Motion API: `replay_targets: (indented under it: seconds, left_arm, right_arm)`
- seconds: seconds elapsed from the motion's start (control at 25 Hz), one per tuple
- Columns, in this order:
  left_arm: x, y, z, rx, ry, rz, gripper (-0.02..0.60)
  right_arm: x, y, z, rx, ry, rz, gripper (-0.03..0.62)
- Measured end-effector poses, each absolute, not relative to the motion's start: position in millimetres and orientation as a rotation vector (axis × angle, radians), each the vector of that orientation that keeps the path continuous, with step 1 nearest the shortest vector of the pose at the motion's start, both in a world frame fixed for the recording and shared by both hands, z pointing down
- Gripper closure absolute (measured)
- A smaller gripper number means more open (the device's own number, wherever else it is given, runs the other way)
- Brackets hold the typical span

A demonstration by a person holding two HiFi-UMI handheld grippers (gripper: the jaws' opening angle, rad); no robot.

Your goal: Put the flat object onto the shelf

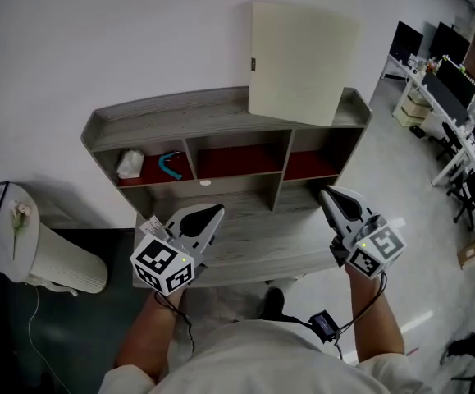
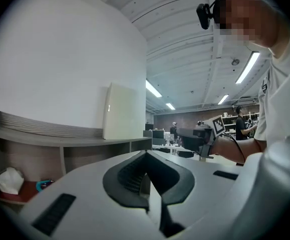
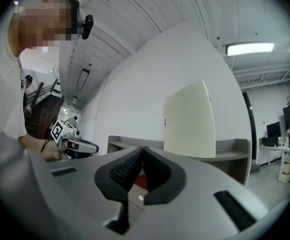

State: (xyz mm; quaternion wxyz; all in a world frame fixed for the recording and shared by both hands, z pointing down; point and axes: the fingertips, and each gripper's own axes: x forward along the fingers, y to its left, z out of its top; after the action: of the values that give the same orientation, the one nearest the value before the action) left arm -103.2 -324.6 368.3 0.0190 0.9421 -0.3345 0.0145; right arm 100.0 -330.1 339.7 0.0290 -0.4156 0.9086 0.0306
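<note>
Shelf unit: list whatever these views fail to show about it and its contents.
- Cream panel: its back faces the wall in every view; the dark mark on its edge is too small to identify.
- White crumpled thing, left cubby: too small in head view, distorted at left gripper view's rim.
- Teal curved thing beside it: too small to name in head view.

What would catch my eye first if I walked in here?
The big cream board standing upright on top of the grey shelf, against the white wall. Nearer, the left gripper and right gripper, each with a black-and-white marker cube, are held shut and empty before the shelf. A teal thing lies in the shelf's left red-floored compartment.
</note>
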Motion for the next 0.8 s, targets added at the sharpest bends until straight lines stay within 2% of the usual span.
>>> replay_targets:
  seconds: [0.8]
  left_arm:
    - [-91.9, -207.4, 380.8, 3.010, -0.968, -0.010, 0.566]
  right_arm:
    - [81.7, -184.9, 401.1, -1.363, 2.847, 0.020, 0.574]
